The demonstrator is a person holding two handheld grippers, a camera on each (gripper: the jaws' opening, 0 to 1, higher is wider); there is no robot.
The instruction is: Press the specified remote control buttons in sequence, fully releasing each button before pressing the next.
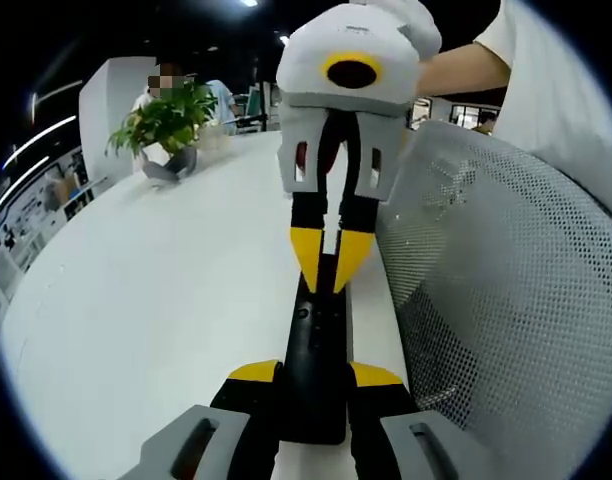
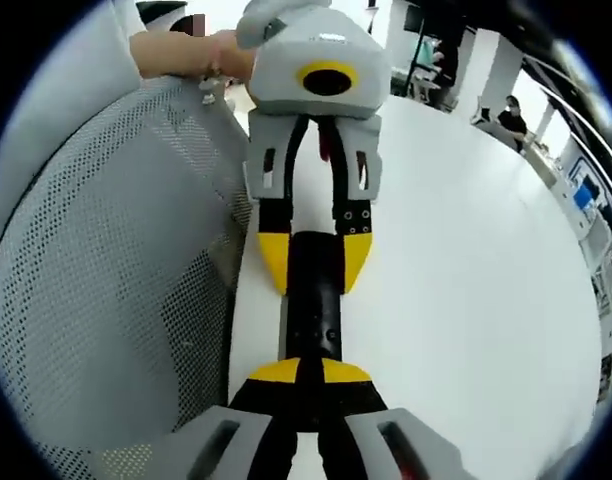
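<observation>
Taking the remote control (image 1: 316,365) as the landmark: in the left gripper view a potted plant (image 1: 166,125) stands far to its left and beyond it on the white table (image 1: 156,300). The remote, a long black bar, lies near the table's edge. The left gripper (image 1: 316,378) clamps the remote's near end, its yellow-tipped jaws pressed against both long sides. At the remote's far end the right gripper (image 1: 324,262) comes in from above, its yellow tips drawn close together and pointing down onto the remote's top face, seemingly touching it; they grasp nothing. To the right of the remote rises the grey mesh back of a chair (image 1: 506,300), and above that a person's arm in a white sleeve (image 1: 546,70). In the right gripper view the chair (image 2: 106,300) sits left of the remote control (image 2: 314,300), with the table (image 2: 486,300) spreading to its right. Here the left gripper (image 2: 314,262) straddles the remote's far end, while the right gripper (image 2: 311,375) shows closed tips over the near end.
</observation>
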